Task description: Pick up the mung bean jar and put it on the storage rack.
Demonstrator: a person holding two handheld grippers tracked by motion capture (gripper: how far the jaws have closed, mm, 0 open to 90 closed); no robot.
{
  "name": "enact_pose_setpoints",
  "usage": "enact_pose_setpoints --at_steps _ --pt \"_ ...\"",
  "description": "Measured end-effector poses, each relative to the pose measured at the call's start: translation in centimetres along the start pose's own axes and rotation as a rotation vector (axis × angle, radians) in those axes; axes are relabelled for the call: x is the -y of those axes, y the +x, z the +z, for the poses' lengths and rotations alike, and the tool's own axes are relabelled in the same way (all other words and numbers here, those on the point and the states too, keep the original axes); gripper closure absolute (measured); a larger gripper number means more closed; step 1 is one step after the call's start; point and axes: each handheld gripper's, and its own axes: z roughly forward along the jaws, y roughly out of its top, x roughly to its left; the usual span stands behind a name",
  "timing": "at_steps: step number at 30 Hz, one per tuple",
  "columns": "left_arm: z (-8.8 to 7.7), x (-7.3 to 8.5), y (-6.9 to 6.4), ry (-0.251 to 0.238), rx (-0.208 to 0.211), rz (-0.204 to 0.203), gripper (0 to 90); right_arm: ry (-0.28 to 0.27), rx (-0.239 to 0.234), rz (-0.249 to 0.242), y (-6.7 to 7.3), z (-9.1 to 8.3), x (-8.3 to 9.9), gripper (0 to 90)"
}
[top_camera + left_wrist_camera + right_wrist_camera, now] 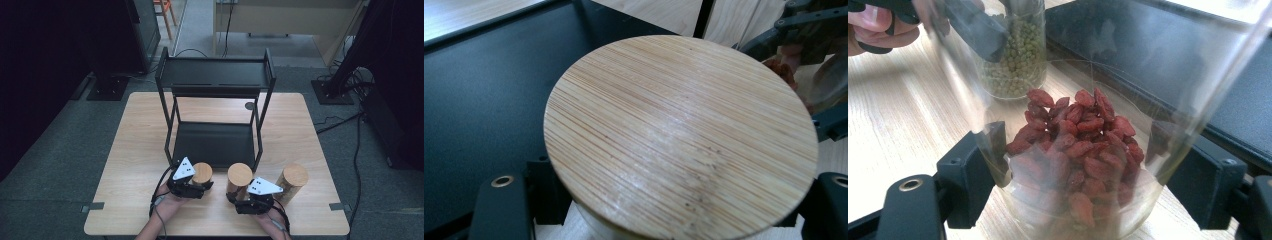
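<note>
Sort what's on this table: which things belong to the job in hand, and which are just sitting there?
In use:
- left gripper, shut on the jar of green beans
- right gripper, closed around the jar of red berries
- black two-tier rack, probably where the jars go

Lying about:
- third bamboo-lidded jar, at the right, untouched

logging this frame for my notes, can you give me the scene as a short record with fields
left claw: shut on the green bean jar, bamboo lid on
right claw: jaws at both sides of the red berry jar, grip looks closed
third jar: stands free at the right, lid on
shelf rack: black, two tiers, both bare, behind the jars
table: light wood, carries rack and all three jars
</note>
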Motion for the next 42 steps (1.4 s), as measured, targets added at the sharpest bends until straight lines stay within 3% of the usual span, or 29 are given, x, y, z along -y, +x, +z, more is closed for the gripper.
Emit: enact_pose_setpoints --at_steps 14,20,33,42 --pt "0.0 -0.7 0.8 0.006 -0.008 -0.009 25.8 0.002 0.000 0.001 0.0 0.0 0.0 20.5" --pt "-0.2 -1.2 1.3 -0.011 -0.024 -0.023 25.8 0.003 0.000 0.002 0.0 0.0 0.0 20.5" --pt "0.1 -1.7 2.5 0.002 -0.069 -0.032 25.7 0.005 0.000 -0.001 0.0 0.0 0.0 20.5" --pt "0.1 -2.1 3.2 -0.005 -0.072 -0.040 25.8 0.007 -0.001 -0.003 0.1 0.0 0.0 20.5"
